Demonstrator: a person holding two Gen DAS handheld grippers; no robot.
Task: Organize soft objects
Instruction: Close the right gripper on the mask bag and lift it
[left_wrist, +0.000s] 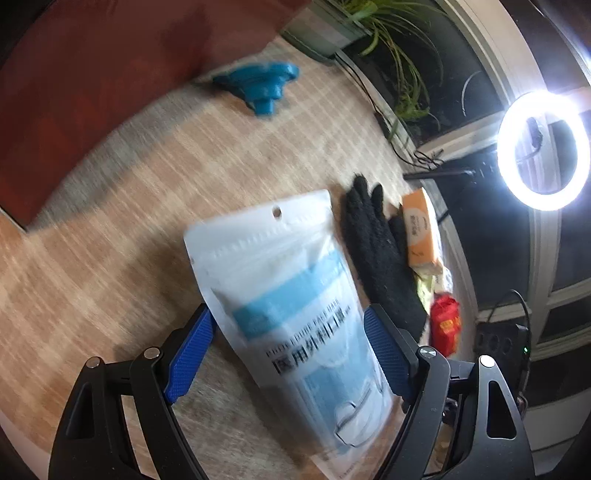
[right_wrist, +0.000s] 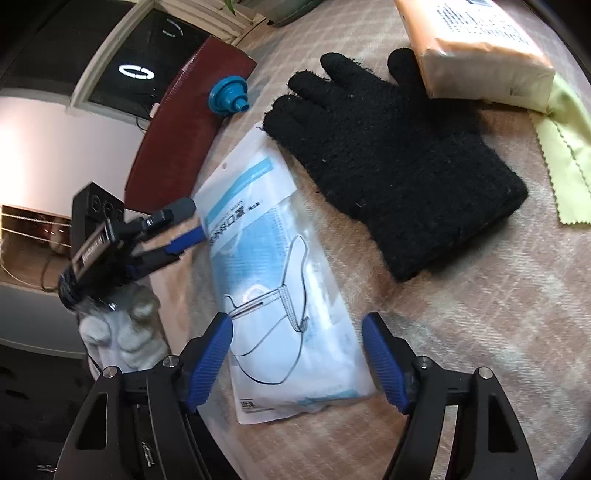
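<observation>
A white and blue pack of face masks (left_wrist: 295, 295) lies flat on the checked cloth; it also shows in the right wrist view (right_wrist: 280, 280). My left gripper (left_wrist: 288, 325) is open, its blue pads either side of the pack's middle. My right gripper (right_wrist: 297, 332) is open, its pads either side of the pack's lower end. A black knitted glove (left_wrist: 380, 251) lies just beside the pack, also in the right wrist view (right_wrist: 391, 166). An orange tissue pack (left_wrist: 421, 229) sits beyond the glove, on its fingertips in the right wrist view (right_wrist: 480, 48). The left gripper (right_wrist: 184, 232) shows at the pack's edge.
A blue collapsible funnel (left_wrist: 262, 86) lies far across the cloth by a dark red board (left_wrist: 92, 92). A yellow-green cloth (right_wrist: 565, 155) and a red packet (left_wrist: 445, 325) lie near the tissue pack. A ring light (left_wrist: 543, 151) and potted plant (left_wrist: 391, 55) stand past the table edge.
</observation>
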